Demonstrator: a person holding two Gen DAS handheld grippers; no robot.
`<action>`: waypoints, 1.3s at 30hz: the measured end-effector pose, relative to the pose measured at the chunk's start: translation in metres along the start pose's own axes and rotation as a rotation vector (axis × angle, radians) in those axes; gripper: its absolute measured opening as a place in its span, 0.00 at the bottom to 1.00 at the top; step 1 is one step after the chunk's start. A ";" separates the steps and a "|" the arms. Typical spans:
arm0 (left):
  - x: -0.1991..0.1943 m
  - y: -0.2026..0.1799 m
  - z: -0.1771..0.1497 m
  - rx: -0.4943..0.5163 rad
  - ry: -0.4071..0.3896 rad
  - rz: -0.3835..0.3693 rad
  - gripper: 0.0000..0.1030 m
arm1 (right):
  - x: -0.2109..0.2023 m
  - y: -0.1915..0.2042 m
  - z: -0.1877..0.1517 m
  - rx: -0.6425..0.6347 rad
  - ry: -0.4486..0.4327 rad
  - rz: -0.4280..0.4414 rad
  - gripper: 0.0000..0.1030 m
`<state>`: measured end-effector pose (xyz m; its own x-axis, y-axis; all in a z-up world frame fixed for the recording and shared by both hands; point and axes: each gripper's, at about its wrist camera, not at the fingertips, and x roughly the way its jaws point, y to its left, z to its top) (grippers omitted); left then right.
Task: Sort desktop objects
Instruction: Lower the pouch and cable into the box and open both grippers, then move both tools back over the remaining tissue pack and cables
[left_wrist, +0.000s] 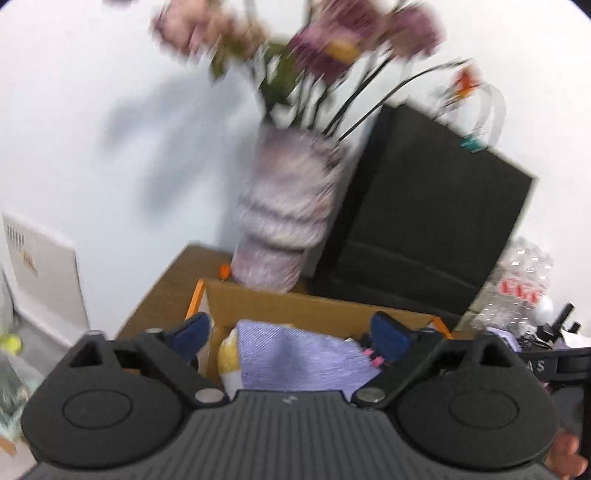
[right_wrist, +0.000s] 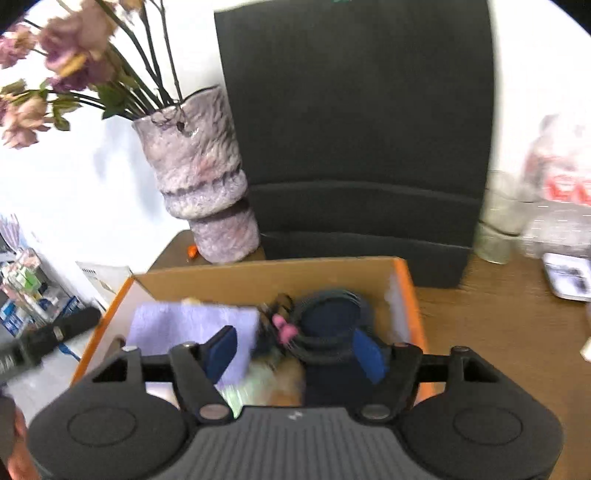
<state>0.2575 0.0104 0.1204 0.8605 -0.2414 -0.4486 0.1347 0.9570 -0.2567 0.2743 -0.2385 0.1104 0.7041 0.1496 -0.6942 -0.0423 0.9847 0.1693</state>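
- The cardboard box (right_wrist: 266, 275) sits low in the frame's centre, holding a lavender cloth (right_wrist: 192, 325) and a dark round item (right_wrist: 334, 317).
- Both the right gripper (right_wrist: 295, 350) and the left gripper (left_wrist: 291, 336) hover spread wide, empty.
- Behind stands a vase (right_wrist: 203, 184), beside a black bag (right_wrist: 354, 129).

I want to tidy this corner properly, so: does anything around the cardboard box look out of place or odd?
One small thing: an orange object lies loose on the table at the foot of the vase, outside the cardboard box; it is too blurred to identify. The flowers look wilted. Nothing looks spilled or toppled.
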 end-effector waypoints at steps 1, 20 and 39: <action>-0.011 -0.005 -0.003 0.011 -0.022 -0.019 1.00 | -0.015 -0.003 -0.007 -0.006 -0.007 -0.006 0.69; -0.141 -0.044 -0.121 0.193 0.097 0.066 1.00 | -0.119 0.001 -0.154 0.043 -0.072 0.072 0.84; -0.234 -0.054 -0.247 0.242 0.092 0.157 1.00 | -0.161 0.024 -0.313 -0.105 -0.129 -0.006 0.86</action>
<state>-0.0722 -0.0243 0.0272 0.8334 -0.0905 -0.5452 0.1264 0.9916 0.0287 -0.0623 -0.2104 0.0074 0.7895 0.1371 -0.5982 -0.1065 0.9905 0.0866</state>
